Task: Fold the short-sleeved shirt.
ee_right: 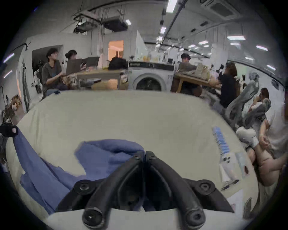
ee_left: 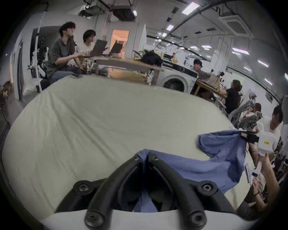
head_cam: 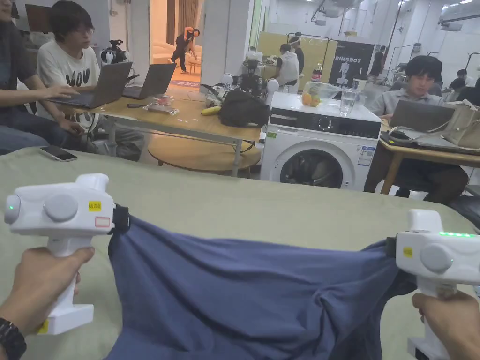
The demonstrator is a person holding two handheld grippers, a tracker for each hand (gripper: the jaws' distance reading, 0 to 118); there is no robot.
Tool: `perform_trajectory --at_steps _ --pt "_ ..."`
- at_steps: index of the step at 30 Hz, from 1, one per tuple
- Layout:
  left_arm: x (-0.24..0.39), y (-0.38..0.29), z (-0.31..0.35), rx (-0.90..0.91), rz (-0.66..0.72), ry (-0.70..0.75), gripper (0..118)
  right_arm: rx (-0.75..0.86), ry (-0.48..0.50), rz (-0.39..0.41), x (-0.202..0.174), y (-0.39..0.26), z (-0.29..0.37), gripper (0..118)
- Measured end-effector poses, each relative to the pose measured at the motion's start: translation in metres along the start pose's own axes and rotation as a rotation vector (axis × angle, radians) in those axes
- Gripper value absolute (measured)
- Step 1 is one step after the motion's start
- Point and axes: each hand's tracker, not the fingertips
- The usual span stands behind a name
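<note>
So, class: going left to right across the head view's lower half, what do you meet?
Left gripper → blue shirt → right gripper.

A pale green cloth-covered table (head_cam: pixel 262 206) fills the foreground. Beyond it stand a white front-loading washing machine (head_cam: pixel 320 143) and wooden desks (head_cam: pixel 187 124) where people work on laptops (head_cam: pixel 101 86). Strip lights (ee_left: pixel 190 8) line the grey ceiling.
</note>
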Motion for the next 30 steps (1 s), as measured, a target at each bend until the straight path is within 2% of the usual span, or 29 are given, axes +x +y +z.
perform_trajectory --at_steps 5,12,21,30 --pt "0.011 0.044 0.034 0.074 -0.006 -0.008 0 0.087 0.014 -0.039 0.012 0.040 0.035 0" --pt "0.030 0.109 0.061 0.150 -0.063 0.013 0 0.203 0.004 -0.033 0.000 0.105 0.078 0" --pt "0.044 0.191 0.083 0.237 -0.083 0.029 0 0.285 -0.023 -0.058 -0.007 0.187 0.090 0" --pt "0.059 0.261 0.107 0.334 -0.113 0.050 0 0.388 -0.055 -0.010 -0.013 0.266 0.093 0"
